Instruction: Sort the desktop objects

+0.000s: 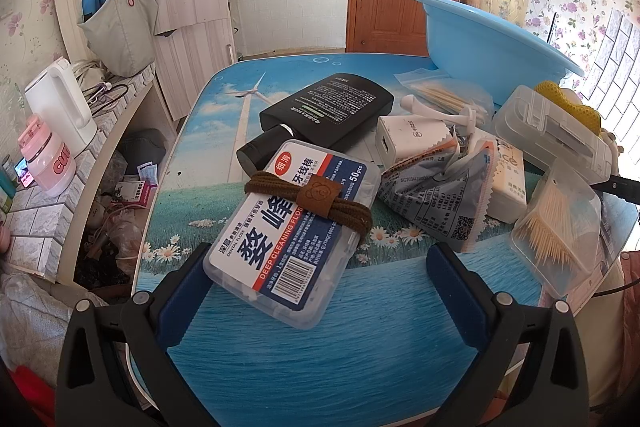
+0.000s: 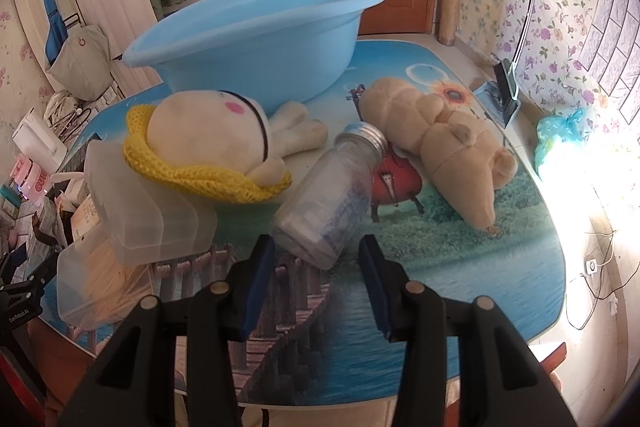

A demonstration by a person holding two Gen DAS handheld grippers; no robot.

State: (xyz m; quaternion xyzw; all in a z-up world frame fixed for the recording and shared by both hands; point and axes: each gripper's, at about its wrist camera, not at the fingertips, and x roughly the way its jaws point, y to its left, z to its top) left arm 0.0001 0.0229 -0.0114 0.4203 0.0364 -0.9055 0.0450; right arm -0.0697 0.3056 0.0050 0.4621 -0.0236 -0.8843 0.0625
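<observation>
Sorting barely begun. Left tongs [image 1: 316, 267] released, floss box [image 1: 292, 231] lower centre between them, ungripped. Right tongs [image 2: 318, 259] released, jar [image 2: 332, 195] just ahead. Next: close, carry to basin [image 2: 256, 39].

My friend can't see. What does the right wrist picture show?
An open black gripper with blue pads points at a clear glass bottle with a silver cap lying on a picture-printed table. Behind it sit a yellow-scarfed cream plush toy, a tan plush bear and a light blue plastic basin.
</observation>
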